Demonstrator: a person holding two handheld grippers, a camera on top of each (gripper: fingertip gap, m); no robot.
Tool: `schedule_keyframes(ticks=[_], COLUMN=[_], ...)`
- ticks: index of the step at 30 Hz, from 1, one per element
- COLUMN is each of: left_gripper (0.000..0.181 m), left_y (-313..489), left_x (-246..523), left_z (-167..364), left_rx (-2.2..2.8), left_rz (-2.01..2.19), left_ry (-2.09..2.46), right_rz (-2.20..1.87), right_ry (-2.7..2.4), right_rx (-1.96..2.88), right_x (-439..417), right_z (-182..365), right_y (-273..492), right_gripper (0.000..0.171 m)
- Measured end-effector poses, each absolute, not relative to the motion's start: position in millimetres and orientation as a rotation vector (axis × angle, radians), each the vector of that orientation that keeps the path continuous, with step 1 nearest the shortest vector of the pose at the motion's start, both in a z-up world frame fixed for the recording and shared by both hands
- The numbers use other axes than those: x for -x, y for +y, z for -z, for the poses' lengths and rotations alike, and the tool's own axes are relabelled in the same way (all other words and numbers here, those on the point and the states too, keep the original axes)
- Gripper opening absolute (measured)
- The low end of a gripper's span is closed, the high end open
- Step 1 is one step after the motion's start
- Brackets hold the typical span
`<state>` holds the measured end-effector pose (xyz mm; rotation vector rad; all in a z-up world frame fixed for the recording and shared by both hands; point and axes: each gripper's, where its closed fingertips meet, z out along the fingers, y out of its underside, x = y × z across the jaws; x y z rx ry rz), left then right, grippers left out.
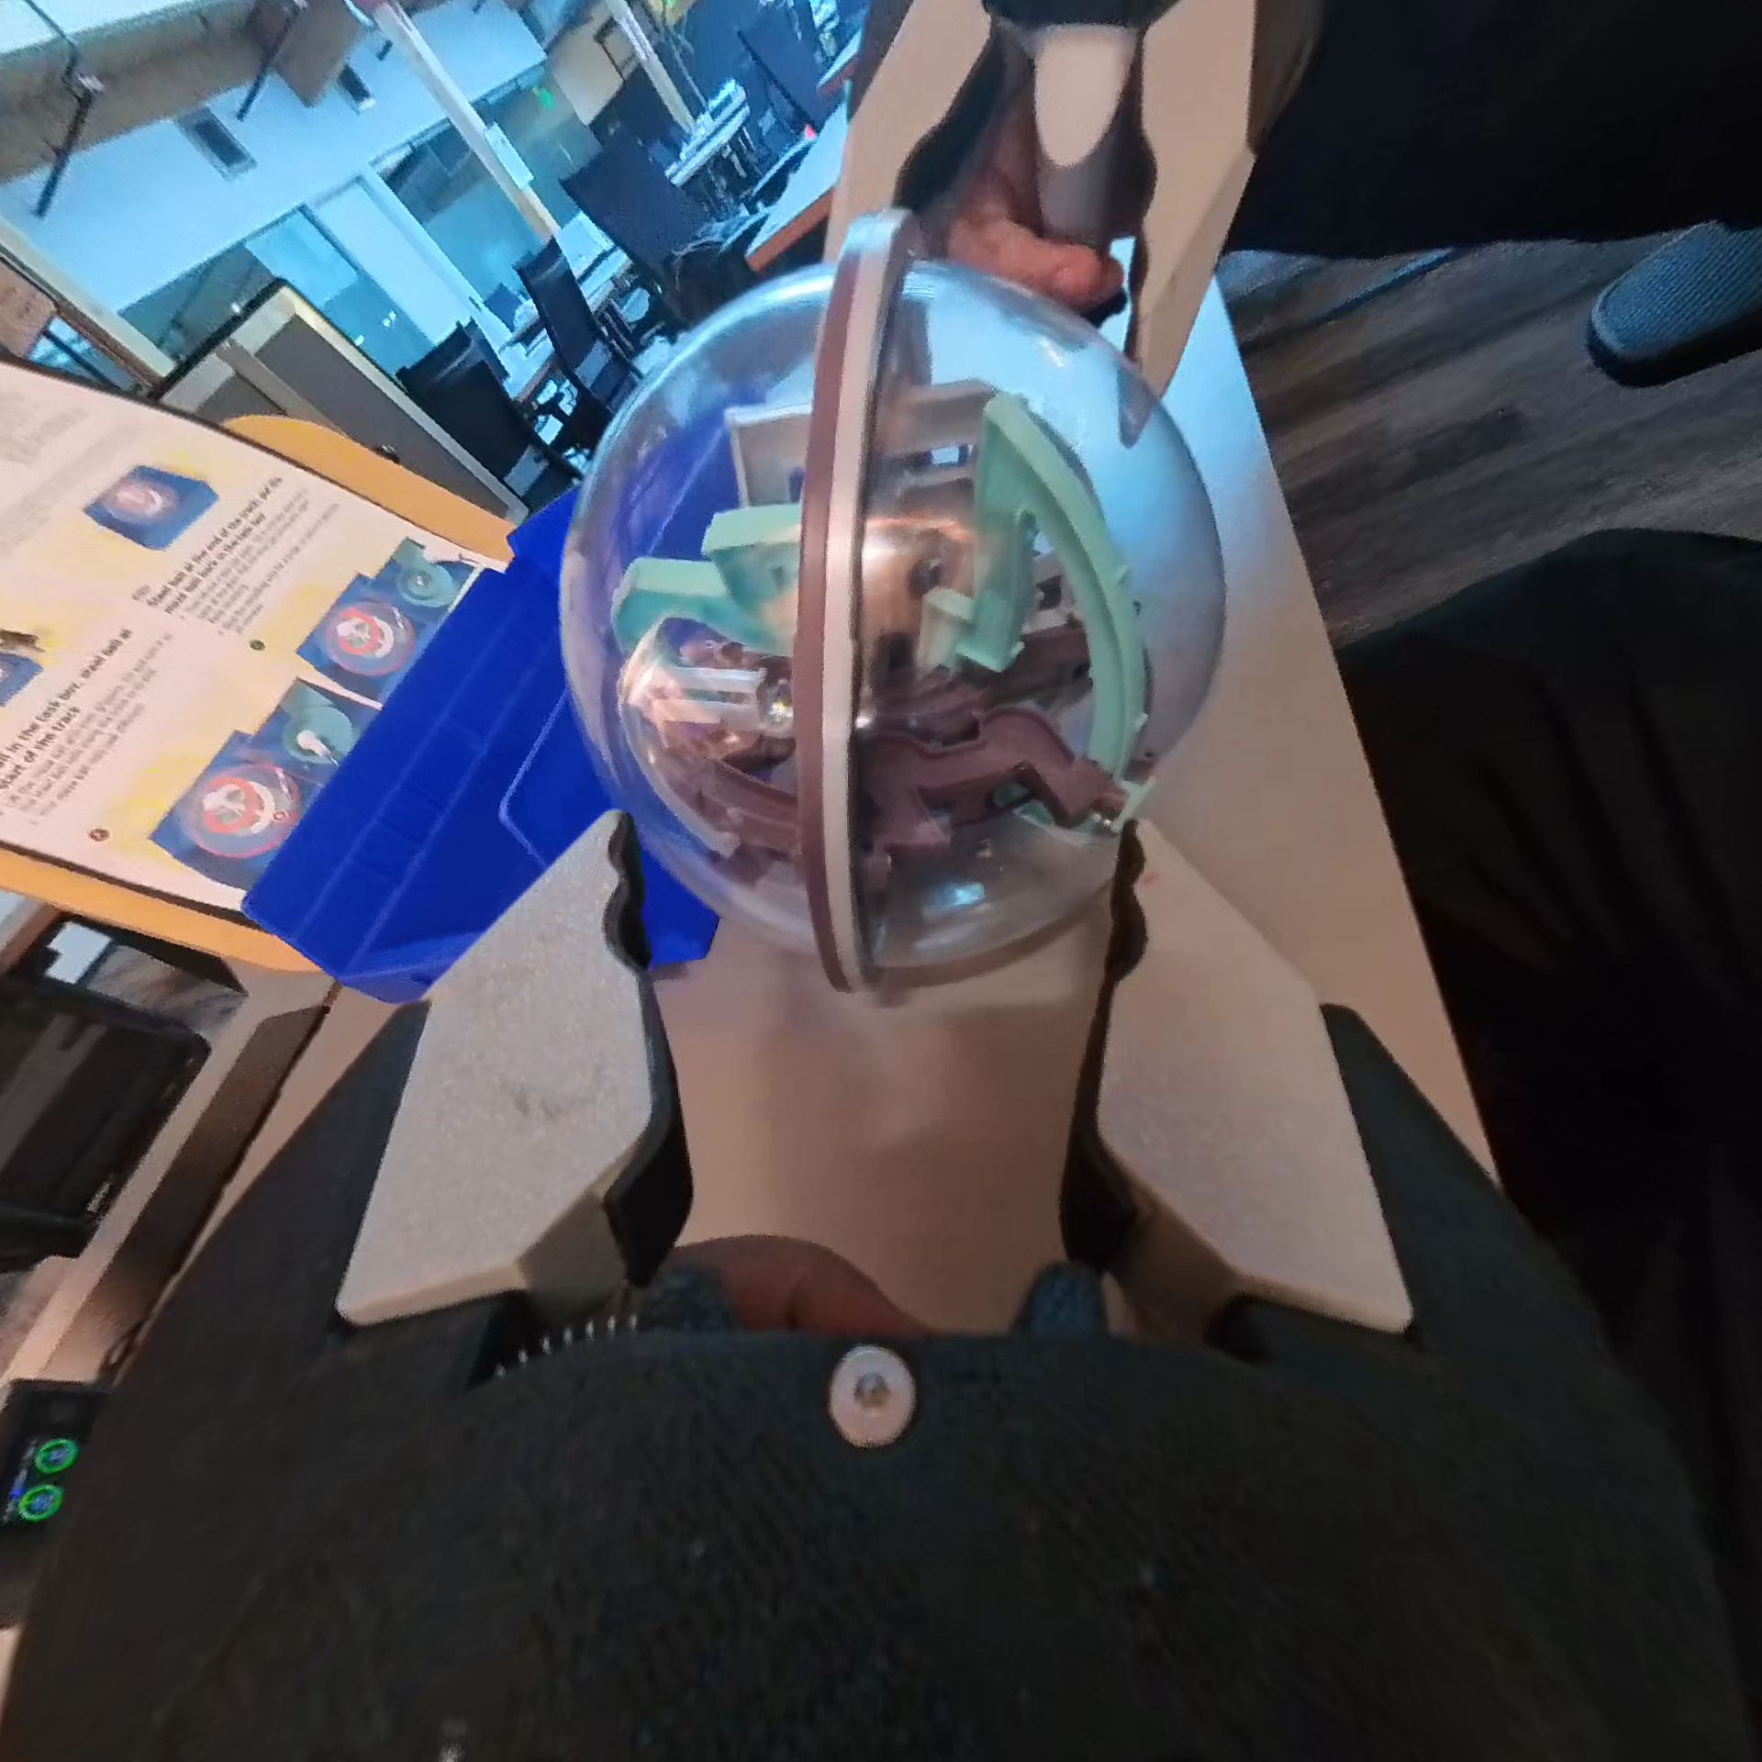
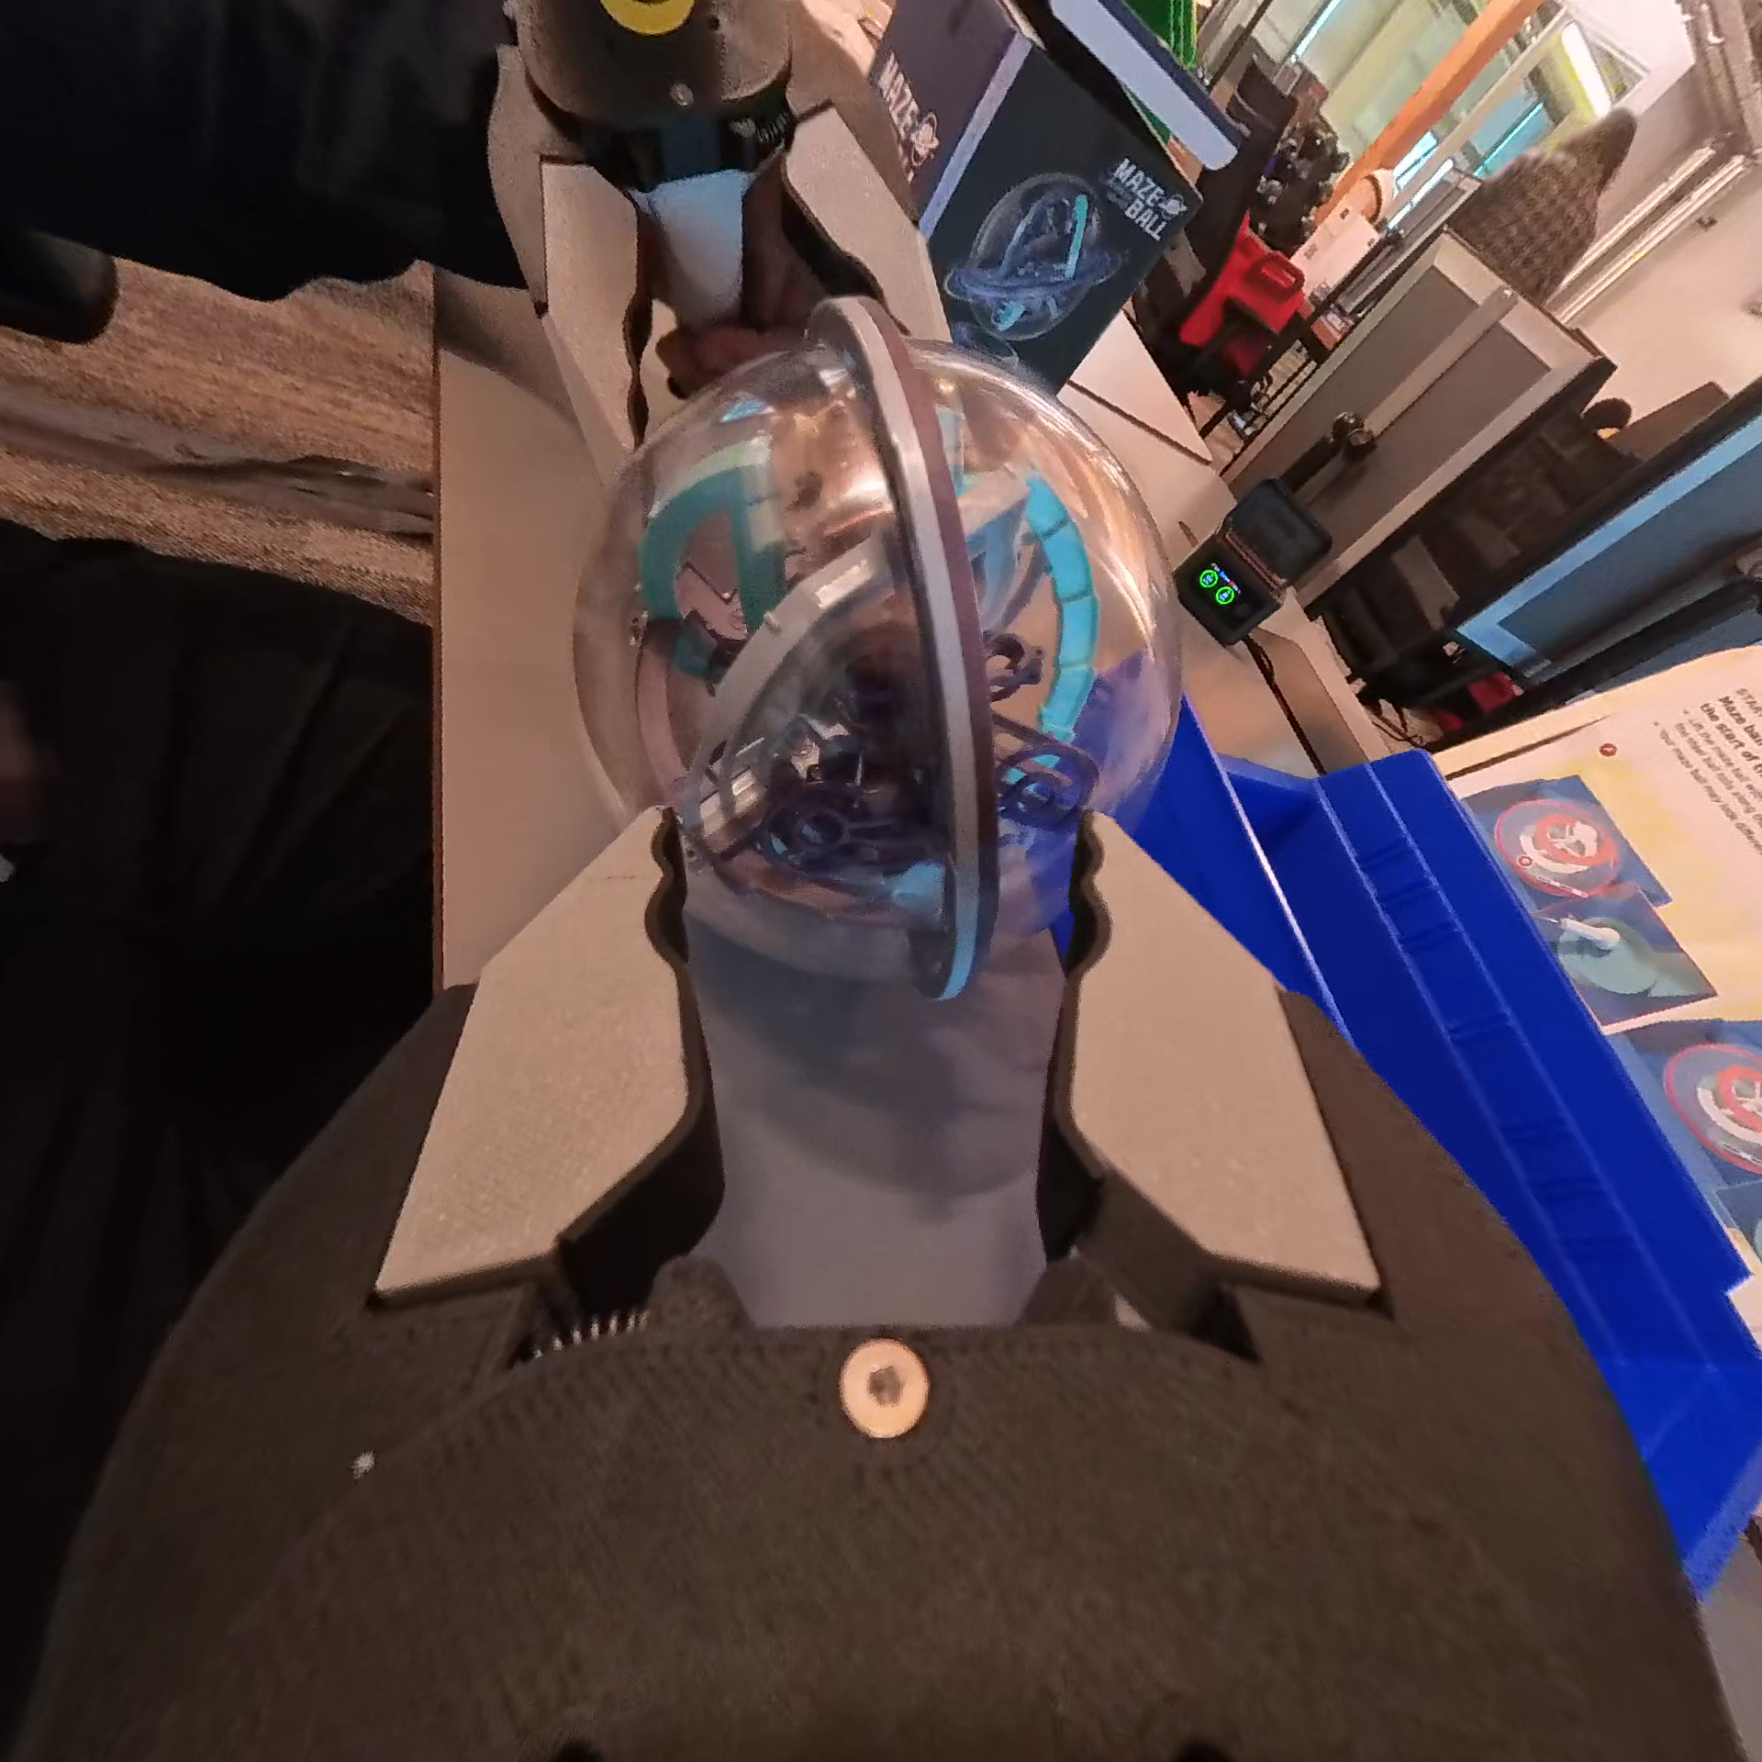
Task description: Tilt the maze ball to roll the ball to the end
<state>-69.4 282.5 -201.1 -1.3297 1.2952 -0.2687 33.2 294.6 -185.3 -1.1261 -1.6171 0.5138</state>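
While both pairs of jaws pinch the clear plastic maze ball (image 1: 872, 610) from opposite sides, left gripper (image 1: 872, 858) and right gripper (image 2: 872, 858) sit equally near; its grey seam ring (image 1: 839, 610) stands upright between them.

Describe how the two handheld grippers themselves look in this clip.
Both match. The left gripper and the right gripper each have a dark, rough-textured body with one pale round screw head in the middle, two broad pale grey fingers edged with black wavy pads, and a small coil spring beside the finger base. No cables or sleeves are visible.
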Motion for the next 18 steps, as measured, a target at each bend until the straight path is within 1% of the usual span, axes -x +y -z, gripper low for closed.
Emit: schedule_keyframes(ticks=[6, 9, 13, 15, 17, 18], left_gripper=[0.096, 0.095, 0.089, 0.081, 0.073, 0.074], left_y=[281.9, 278.1, 269.5, 267.3, 267.3, 270.1], left_x=[72.9, 74.4, 72.9, 72.4, 72.3, 73.0], left_z=[204.4, 196.2, 178.9, 179.0, 182.2, 183.3], left_rx=[1.345, 1.328, 1.273, 1.255, 1.253, 1.260], left_rz=[0.256, 0.235, 0.198, 0.151, 0.130, 0.118], left_ry=[1.310, 1.312, 1.312, 1.338, 1.356, 1.348], right_rz=[-0.486, -0.453, -0.433, -0.420, -0.409, -0.401], right_ry=[-1.632, -1.642, -1.645, -1.644, -1.637, -1.632], right_rx=[1.114, 1.105, 1.097, 1.097, 1.100, 1.105], right_x=[-31.7, -30.7, -29.1, -29.2, -30.3, -31.5], right_z=[182.6, 181.5, 180.1, 180.0, 180.4, 180.9], right_y=[290.5, 289.0, 287.7, 288.7, 291.3, 293.7], right_gripper=[0.073, 0.069, 0.062, 0.059, 0.052, 0.046])
